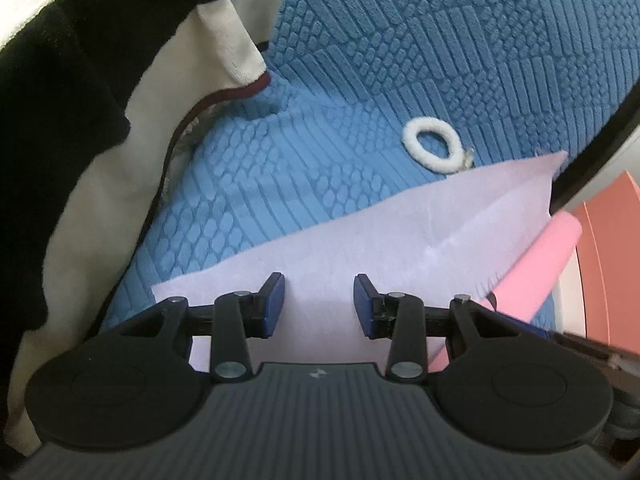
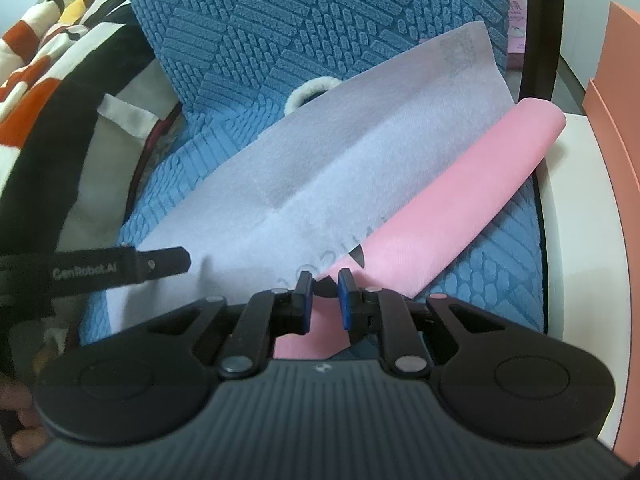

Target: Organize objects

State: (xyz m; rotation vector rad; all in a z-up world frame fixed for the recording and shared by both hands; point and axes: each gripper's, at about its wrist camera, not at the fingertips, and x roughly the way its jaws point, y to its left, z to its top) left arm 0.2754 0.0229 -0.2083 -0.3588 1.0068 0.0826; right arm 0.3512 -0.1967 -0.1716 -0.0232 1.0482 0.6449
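A pale lavender cloth (image 1: 360,248) lies flat on a blue textured blanket (image 1: 400,60). My left gripper (image 1: 320,300) hangs open just above the cloth's near part, with nothing between its pads. A pink cloth (image 2: 460,192) lies lengthwise along the lavender cloth's (image 2: 320,152) right side. My right gripper (image 2: 324,300) sits low at the pink cloth's near corner. Its jaws stand a narrow gap apart and the corner lies in that gap, without the pads visibly pressing it. A white hair tie (image 1: 434,148) rests on the blanket beyond the lavender cloth and is half hidden in the right wrist view.
Black, white and orange striped fabric (image 1: 80,100) is piled at the left. A black curved frame bar (image 2: 540,32) and a white surface (image 2: 580,240) border the blanket on the right, with salmon boards (image 2: 616,100) beyond. The left tool's black side bar (image 2: 120,268) reaches in from the left.
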